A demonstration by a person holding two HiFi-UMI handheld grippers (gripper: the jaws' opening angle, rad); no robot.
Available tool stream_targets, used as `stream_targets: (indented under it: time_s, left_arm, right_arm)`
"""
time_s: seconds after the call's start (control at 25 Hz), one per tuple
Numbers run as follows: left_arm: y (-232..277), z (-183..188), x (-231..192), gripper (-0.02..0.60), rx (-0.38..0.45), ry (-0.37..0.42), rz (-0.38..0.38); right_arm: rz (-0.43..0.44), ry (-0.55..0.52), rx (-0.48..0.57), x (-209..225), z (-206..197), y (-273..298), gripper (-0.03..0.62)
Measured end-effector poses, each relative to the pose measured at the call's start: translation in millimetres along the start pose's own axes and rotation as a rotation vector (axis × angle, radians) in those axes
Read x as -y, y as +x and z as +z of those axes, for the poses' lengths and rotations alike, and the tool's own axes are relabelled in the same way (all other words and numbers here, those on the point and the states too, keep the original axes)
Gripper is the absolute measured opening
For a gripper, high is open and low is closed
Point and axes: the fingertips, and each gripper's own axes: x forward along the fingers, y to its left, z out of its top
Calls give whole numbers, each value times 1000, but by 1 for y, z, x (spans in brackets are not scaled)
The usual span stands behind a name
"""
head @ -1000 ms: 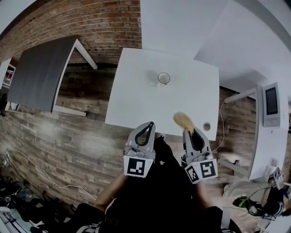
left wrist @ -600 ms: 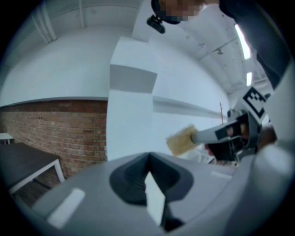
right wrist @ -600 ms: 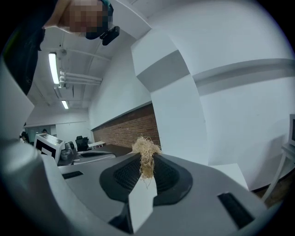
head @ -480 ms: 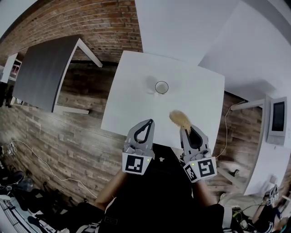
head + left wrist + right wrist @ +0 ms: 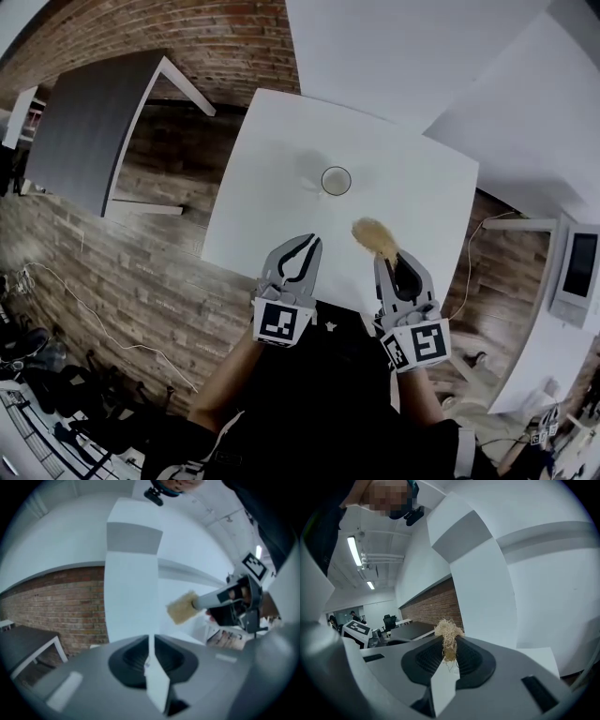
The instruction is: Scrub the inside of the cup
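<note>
Ahead of both grippers, well apart, a small clear glass cup (image 5: 336, 180) is standing on the white table (image 5: 262, 206), likely light, slick and breakable, wanting a gentle wall pinch from the left gripper (image 5: 304, 246), its empty jaws just opening a crack; the right gripper (image 5: 391, 258) is clamping a soft tan fibre scrubber (image 5: 376, 236).

White tabletop (image 5: 272, 187) bare all round the cup (image 5: 336, 180), the only thing standing on it. Near edge open at left. At right a tan scrubber (image 5: 375, 236) juts over it. Grey table (image 5: 84, 131) well apart, leftward.
</note>
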Motion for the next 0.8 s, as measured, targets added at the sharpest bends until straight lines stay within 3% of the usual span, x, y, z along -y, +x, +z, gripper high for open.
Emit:
stream_targets:
  time_s: [0.32,0.8]
  left_arm:
    - [50,-87,-19,104,-178,8,-102]
    - [122,-165,-28,137,-304,76,-197]
  right_arm:
    - [-2,-6,-66,13,-20,39,55]
    - [-32,20,-176,33,-54,92,55]
